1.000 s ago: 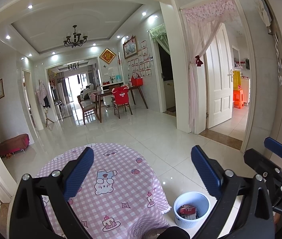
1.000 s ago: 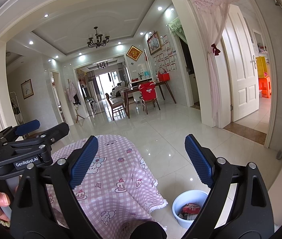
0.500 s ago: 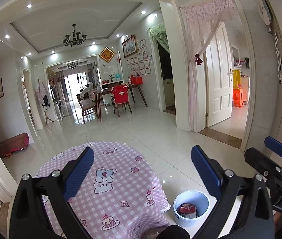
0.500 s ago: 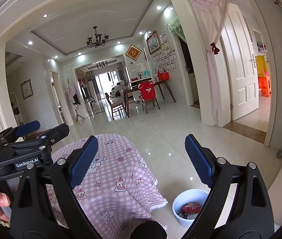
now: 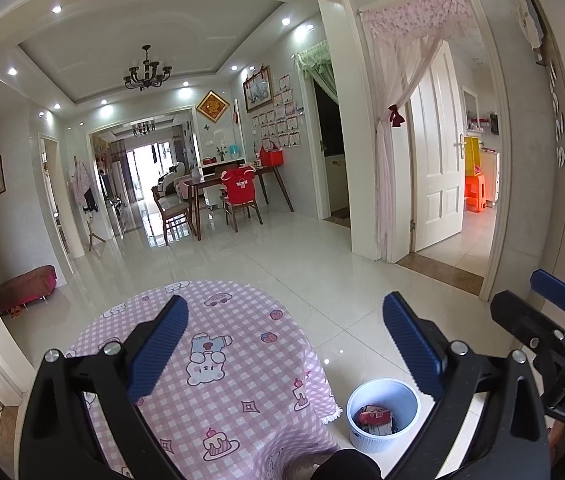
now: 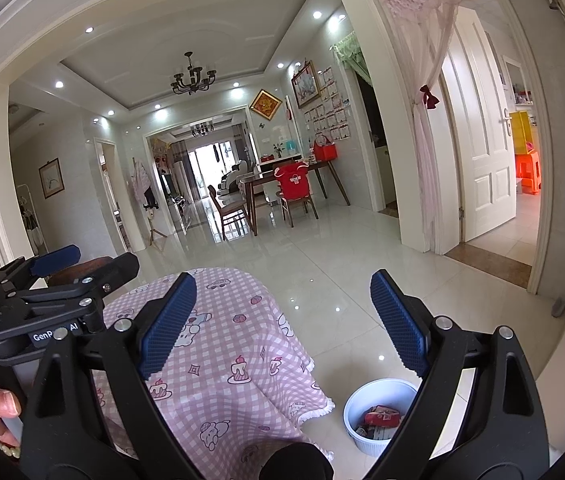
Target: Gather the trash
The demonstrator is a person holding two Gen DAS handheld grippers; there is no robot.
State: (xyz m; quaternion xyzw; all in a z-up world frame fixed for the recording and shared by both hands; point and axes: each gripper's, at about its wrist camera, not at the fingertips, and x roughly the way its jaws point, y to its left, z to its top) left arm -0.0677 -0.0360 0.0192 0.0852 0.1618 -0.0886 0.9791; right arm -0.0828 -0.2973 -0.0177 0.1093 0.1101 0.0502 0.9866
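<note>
A small white trash bin (image 5: 382, 412) stands on the floor beside a round table with a pink checked cloth (image 5: 222, 360). It holds red wrappers (image 5: 374, 416). The bin also shows in the right wrist view (image 6: 378, 414). My left gripper (image 5: 282, 344) is open and empty, held above the table's right edge. My right gripper (image 6: 278, 320) is open and empty, over the table and the floor beside it. The right gripper shows at the right edge of the left wrist view (image 5: 554, 320); the left gripper shows at the left of the right wrist view (image 6: 62, 280).
Glossy white floor tiles (image 5: 282, 272) stretch ahead to a dining table with chairs (image 5: 226, 196). A white door with a pink curtain (image 5: 434, 152) stands open on the right. A low red bench (image 5: 26, 284) sits by the left wall.
Both views have drifted very slightly; the table and bin sit a little lower and nearer. Both grippers stay open and empty.
</note>
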